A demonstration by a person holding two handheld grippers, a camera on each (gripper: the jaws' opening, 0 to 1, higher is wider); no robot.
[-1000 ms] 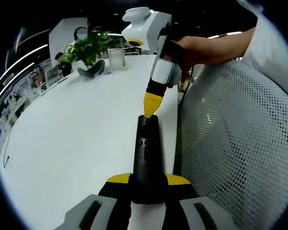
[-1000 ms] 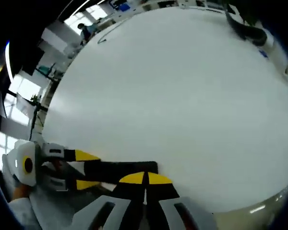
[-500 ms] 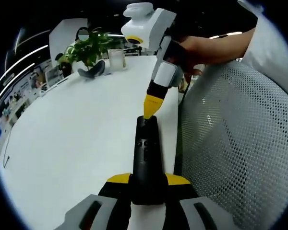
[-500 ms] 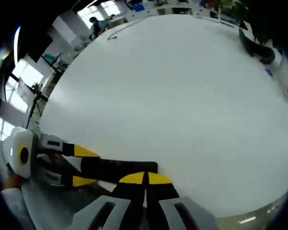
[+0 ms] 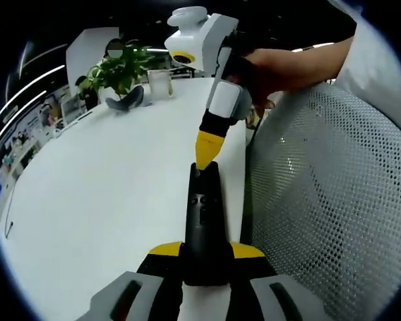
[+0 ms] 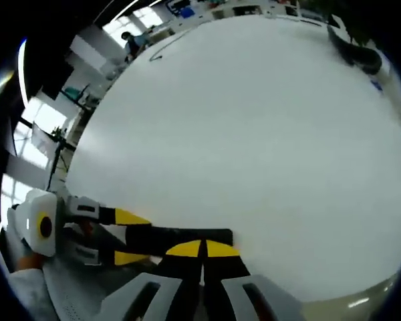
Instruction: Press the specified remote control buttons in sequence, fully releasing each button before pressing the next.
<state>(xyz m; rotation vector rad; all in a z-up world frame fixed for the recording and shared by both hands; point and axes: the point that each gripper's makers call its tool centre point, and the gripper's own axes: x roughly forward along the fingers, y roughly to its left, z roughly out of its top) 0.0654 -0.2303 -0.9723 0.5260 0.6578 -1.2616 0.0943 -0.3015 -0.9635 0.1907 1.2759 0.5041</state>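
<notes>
A black remote control (image 5: pixel 204 214) points away from me over the white table (image 5: pixel 100 187), and my left gripper (image 5: pixel 206 250) is shut on its near end. My right gripper (image 5: pixel 207 155) comes down from above with its yellow jaws shut, the tip meeting the remote's far end. Whether it presses a button I cannot tell. In the right gripper view, my right gripper (image 6: pixel 202 249) stands shut over the remote (image 6: pixel 180 236). The left gripper (image 6: pixel 128 237) holds it from the left.
A white mesh chair back (image 5: pixel 327 200) stands close along the table's right edge. A potted plant (image 5: pixel 117 70), a glass (image 5: pixel 159 83) and a dark curved object (image 5: pixel 127 99) sit at the far end. A person's hand (image 5: pixel 281 67) holds the right gripper.
The right gripper has tilted a little and come slightly closer, its tip still at the remote's far end. The left gripper and remote have not moved.
</notes>
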